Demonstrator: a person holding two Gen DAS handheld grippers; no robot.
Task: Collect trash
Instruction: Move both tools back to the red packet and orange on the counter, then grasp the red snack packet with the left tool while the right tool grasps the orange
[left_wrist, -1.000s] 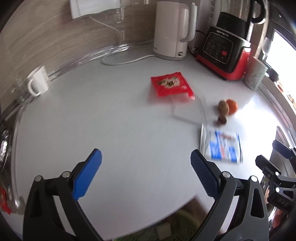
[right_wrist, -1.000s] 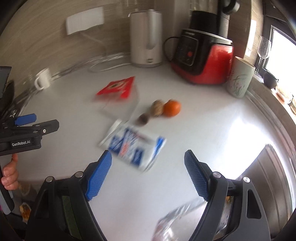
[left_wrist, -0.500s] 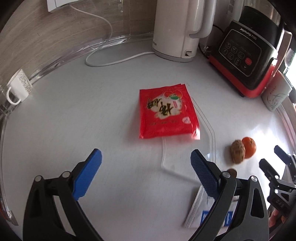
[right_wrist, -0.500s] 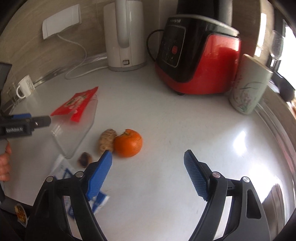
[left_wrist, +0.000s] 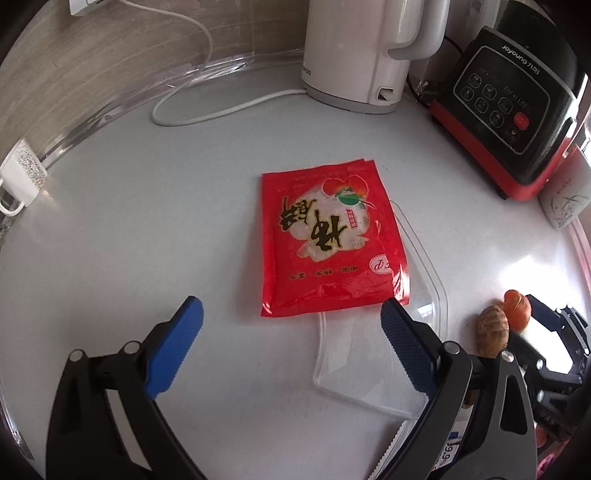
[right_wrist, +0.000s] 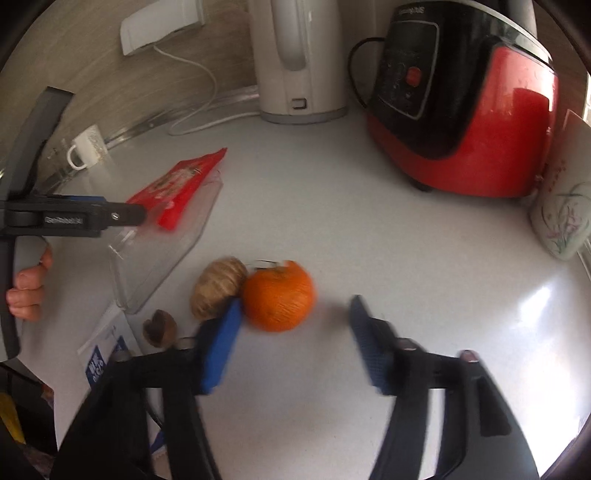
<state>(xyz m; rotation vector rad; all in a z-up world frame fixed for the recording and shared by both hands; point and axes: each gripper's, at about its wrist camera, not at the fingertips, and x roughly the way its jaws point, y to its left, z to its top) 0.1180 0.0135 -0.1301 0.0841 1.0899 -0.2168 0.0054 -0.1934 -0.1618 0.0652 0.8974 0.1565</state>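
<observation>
The left claw hangs released over the counter, its blue fingers short of the red snack packet. That packet lies flat, its right edge overlapping a clear plastic tray. The right claw is also released, its left finger touching the orange. Beyond the packet stands the white kettle.

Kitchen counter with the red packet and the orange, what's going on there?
A person is tidying trash off the counter with a hand-held gripper in each hand. The left hand-held gripper is open, just short of the red packet, which lies partly on a clear plastic lid. The right hand-held gripper is open too, close to the orange beside a walnut. Nothing is held.
</observation>
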